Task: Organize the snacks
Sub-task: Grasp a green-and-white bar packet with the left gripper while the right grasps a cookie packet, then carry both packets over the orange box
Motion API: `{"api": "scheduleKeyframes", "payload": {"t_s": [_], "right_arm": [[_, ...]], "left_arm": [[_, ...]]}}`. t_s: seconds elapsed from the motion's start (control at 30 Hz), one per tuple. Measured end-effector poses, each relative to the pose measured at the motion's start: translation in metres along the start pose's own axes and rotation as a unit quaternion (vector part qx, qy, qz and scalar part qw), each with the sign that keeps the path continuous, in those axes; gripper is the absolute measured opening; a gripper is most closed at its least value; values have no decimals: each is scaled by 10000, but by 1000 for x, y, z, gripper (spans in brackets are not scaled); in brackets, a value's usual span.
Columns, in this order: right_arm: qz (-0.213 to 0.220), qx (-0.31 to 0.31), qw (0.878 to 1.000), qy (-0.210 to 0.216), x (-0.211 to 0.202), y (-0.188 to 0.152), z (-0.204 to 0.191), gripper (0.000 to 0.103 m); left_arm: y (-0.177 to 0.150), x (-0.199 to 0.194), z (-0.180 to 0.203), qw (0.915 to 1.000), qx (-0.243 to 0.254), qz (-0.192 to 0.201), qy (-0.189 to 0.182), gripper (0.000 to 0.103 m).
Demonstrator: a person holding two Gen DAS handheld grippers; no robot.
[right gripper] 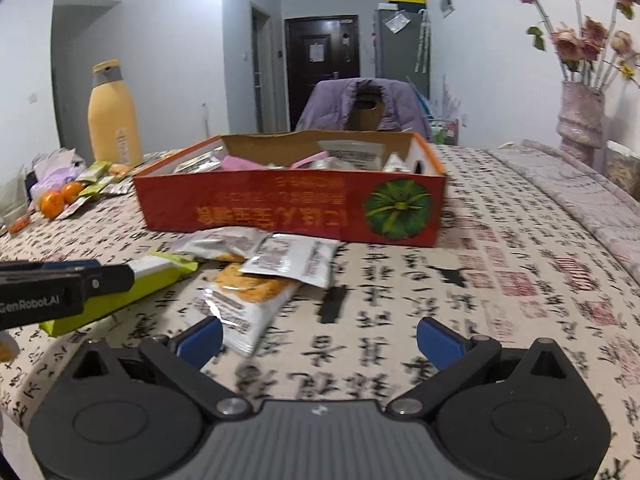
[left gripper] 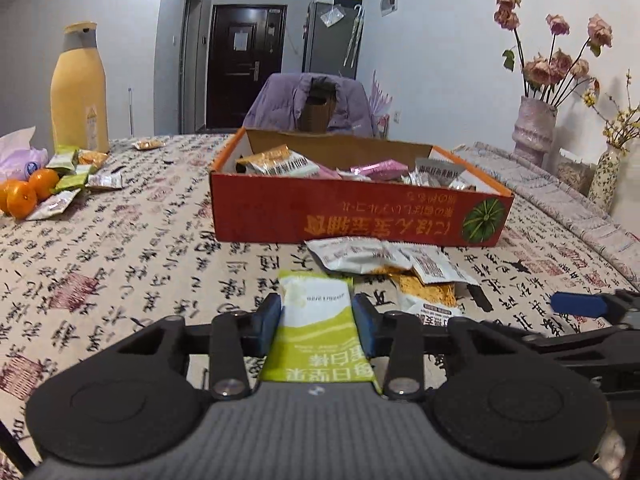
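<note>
My left gripper is shut on a green and white snack bar, its blue pads pressing both long sides just above the tablecloth. From the right wrist view the same bar sticks out of that gripper at the left. An orange-red cardboard box with several snack packets inside stands ahead. In front of it lie silver and orange snack packets. My right gripper is open, nothing between its fingers; its left pad sits beside the nearest packet.
A yellow bottle, oranges and more loose packets sit at the far left. Vases with dried flowers stand at the right by the wall. A chair with a purple jacket is behind the box.
</note>
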State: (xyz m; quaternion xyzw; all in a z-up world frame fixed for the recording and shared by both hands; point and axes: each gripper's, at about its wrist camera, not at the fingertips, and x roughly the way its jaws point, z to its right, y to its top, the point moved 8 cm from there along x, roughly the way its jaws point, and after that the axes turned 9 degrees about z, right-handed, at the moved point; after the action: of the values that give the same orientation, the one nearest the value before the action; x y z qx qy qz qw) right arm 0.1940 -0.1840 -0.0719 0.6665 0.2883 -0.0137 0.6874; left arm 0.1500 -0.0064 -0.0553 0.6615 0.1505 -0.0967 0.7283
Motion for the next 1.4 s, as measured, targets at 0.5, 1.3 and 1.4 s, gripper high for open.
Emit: {"api": "scheduleKeyframes", "payload": {"t_s": [0.5, 1.3, 1.4], "right_arm": [[-321, 16, 9994, -109, 33, 7, -29, 103], [-460, -171, 9988, -11, 50, 10, -48, 55], [-379, -361, 9985, 145, 39, 8, -50, 42]], "left_arm": [[-3, 4, -16, 9997, 62, -72, -226, 57], [4, 13, -36, 9995, -185, -139, -216, 38], [6, 11, -32, 9994, -168, -118, -264, 38]]}}
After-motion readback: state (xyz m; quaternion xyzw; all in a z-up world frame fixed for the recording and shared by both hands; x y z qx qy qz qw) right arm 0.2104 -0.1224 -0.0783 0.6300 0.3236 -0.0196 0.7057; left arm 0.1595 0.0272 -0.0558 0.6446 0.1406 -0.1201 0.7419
